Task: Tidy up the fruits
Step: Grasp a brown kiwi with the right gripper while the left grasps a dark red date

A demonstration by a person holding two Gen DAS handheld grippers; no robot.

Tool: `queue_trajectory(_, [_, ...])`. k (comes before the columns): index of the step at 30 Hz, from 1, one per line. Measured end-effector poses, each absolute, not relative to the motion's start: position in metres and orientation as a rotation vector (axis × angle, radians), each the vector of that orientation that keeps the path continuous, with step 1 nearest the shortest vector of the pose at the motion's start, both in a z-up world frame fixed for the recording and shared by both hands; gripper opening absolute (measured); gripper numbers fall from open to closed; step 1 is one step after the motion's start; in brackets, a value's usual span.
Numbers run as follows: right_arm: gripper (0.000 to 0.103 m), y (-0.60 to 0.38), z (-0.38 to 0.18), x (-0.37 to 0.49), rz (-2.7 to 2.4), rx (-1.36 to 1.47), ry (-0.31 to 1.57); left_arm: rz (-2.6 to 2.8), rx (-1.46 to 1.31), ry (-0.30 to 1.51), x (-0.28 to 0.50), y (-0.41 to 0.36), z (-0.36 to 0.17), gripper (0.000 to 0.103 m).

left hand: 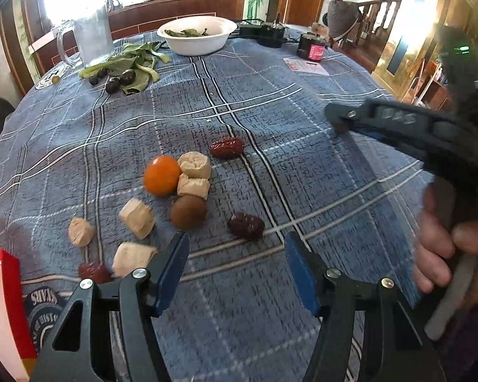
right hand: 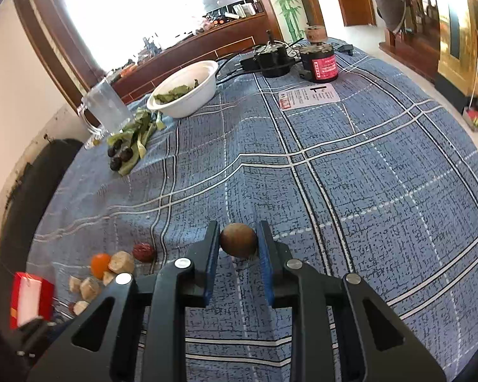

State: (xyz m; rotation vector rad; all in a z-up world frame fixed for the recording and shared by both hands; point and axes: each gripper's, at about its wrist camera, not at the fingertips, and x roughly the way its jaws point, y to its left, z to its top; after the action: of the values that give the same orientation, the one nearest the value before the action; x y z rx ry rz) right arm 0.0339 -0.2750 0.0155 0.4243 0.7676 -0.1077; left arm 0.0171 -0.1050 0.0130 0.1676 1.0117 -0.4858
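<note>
Blue plaid cloth (right hand: 350, 175) covers the whole table, and its far and right edges curve away under the fisheye lens. The right gripper (right hand: 239, 242) pinches a brown round fruit (right hand: 238, 239) between its blue pads, above a bare stretch of cloth; whether the fruit touches the cloth cannot be told. The left gripper (left hand: 235, 254) is spread wide with nothing between its fingers, hovering near the fruit cluster. A dark red date (left hand: 246, 225) lies just ahead of it, a second date (left hand: 227, 147) further on, and a third (left hand: 94, 270) is half hidden behind the left finger. An orange (left hand: 161, 175) touches pale cut chunks (left hand: 194, 165), and another brown round fruit (left hand: 188, 212) sits just beside them. What the pale chunks are is hard to tell. A red box (left hand: 3, 302) is cut off at the lower left edge.

Far back stand a white bowl (left hand: 197, 35) holding leaves, a glass mug (left hand: 89, 38), leafy greens (left hand: 133, 63) with small dark fruits (left hand: 127, 77) on them, a printed card (right hand: 309, 95) and a black-and-red device (right hand: 318, 63). The middle and right of the cloth lie open between these and the grippers. In the left view the right gripper appears blurred at the right edge, with the hand (left hand: 443, 242) on its handle partly cut off.
</note>
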Motion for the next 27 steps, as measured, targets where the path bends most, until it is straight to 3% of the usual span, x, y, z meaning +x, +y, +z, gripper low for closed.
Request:
queue_trajectory(8, [0.025, -0.291, 0.031, 0.019, -0.126, 0.530, 0.666, -0.484, 0.195, 0.992, 0.026, -0.115, 0.003, 0.054])
queue_trajectory(11, [0.024, -0.297, 0.034, 0.016, -0.134, 0.562, 0.637, -0.482, 0.196, 0.983, 0.030, -0.115, 0.003, 0.045])
queue_trajectory(18, [0.024, -0.297, 0.026, 0.024, -0.050, 0.617, 0.695, -0.493, 0.220, 0.960, 0.025, -0.115, 0.003, 0.044])
queue_trajectory(27, [0.024, -0.282, 0.014, 0.037, -0.005, 0.553, 0.752, -0.507, 0.233, 0.945, 0.022, -0.111, 0.003, 0.030])
